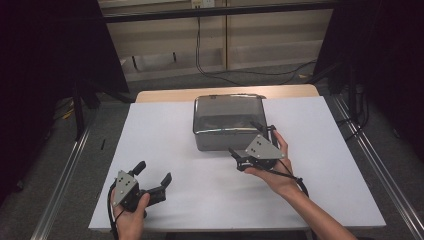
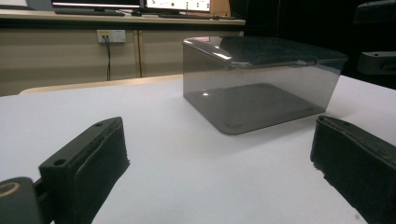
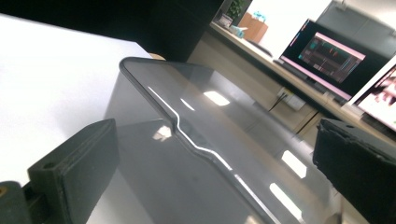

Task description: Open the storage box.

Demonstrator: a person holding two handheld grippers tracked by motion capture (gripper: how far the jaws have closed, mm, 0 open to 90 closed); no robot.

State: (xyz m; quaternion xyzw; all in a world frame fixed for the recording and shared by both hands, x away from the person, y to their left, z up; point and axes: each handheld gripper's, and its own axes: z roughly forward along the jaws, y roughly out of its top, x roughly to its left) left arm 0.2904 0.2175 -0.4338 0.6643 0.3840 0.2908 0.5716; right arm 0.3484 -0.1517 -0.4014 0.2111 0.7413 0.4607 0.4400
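Observation:
A smoky translucent plastic box with a lid [image 1: 229, 121] sits at the middle back of the white table top [image 1: 165, 140]. My right gripper [image 1: 247, 137] is open at the box's front right corner, its jaws spread wide; in the right gripper view the box's lid edge [image 3: 196, 144] runs close between the jaws. My left gripper [image 1: 153, 170] is open near the front left of the table, well short of the box. In the left gripper view the box [image 2: 259, 81] stands ahead and to the right, with bare table between the jaws.
The white sheet covers a wooden table whose far edge [image 1: 225, 93] shows behind the box. Black curtains and metal floor rails [image 1: 65, 175] flank the table. Cables [image 1: 240, 72] lie on the floor beyond. Monitors [image 3: 334, 51] stand on a counter in the background.

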